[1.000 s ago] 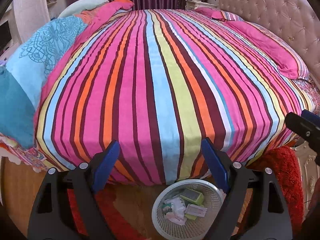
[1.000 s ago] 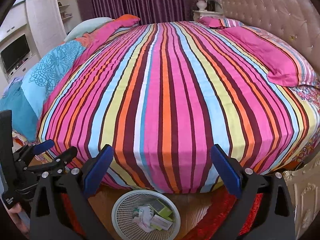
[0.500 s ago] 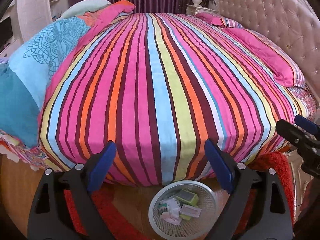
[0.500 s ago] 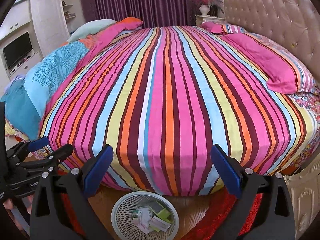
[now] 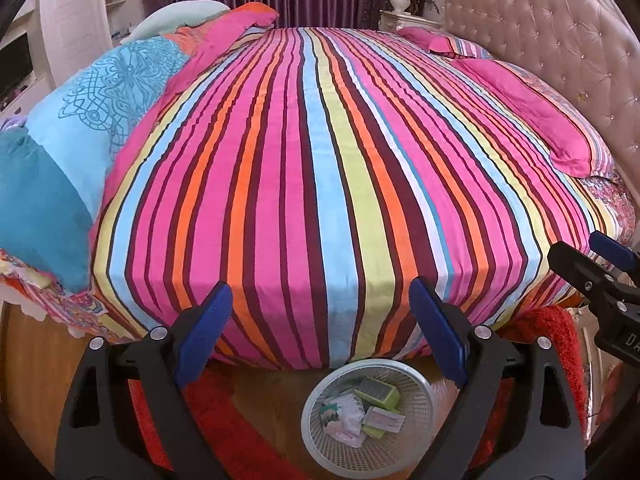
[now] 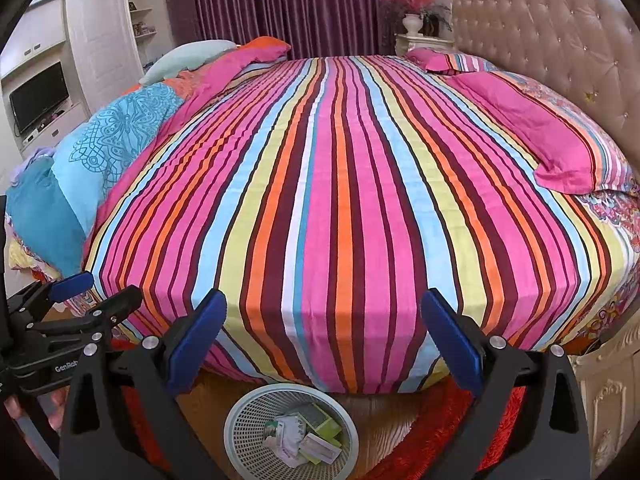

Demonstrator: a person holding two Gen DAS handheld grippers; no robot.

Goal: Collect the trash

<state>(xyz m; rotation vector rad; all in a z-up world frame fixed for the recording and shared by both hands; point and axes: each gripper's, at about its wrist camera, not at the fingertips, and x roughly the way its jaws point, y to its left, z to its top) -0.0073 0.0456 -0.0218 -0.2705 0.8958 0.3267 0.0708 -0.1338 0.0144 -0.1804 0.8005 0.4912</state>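
Observation:
A white mesh waste basket (image 5: 310, 420) stands on the wooden floor at the foot of the striped bed. Inside it lie a green box (image 5: 378, 390) and white wrappers (image 5: 344, 420). My left gripper (image 5: 320, 304) hangs above the basket, open, with nothing between its blue pads. In the right wrist view the same basket (image 6: 234, 428) holds the green box (image 6: 322, 420) and packets (image 6: 288, 438). My right gripper (image 6: 324, 308) is open and empty too. Each gripper shows at the edge of the other's view: the right one (image 5: 592, 260) and the left one (image 6: 96, 292).
A round bed with a striped sheet (image 5: 320, 160) fills both views. Pink pillows (image 5: 528, 108) lie by the tufted headboard (image 5: 560, 32). A blue quilt (image 5: 80, 128) is bunched at the left. A red rug (image 5: 552, 344) lies on the floor by the basket. A TV cabinet (image 6: 40, 96) stands at the far left.
The left gripper's jaws have spread a little wider and it has lifted slightly over the basket. The right gripper has hardly moved.

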